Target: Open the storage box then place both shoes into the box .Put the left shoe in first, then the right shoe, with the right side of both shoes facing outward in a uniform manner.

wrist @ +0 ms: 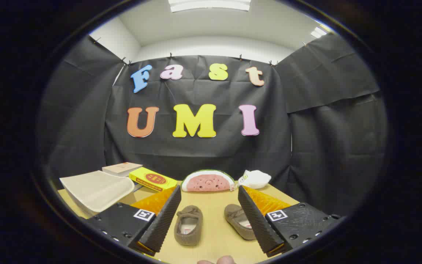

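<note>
Two small brown shoes [188,224] [238,221] on the tabletop [214,240] between the wide-apart fingers [209,216] holding nothing, one pale storage box [95,190] beside the left finger, one watermelon toy [207,181] beyond

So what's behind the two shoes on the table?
Behind the shoes, a watermelon-slice plush and a white plush sit at the wall. The open jaws cover part of the right shoe.

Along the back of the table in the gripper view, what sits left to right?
Storage box → book → yellow box → watermelon plush → white plush. Open gripper in front, fingers around the shoes.
</note>
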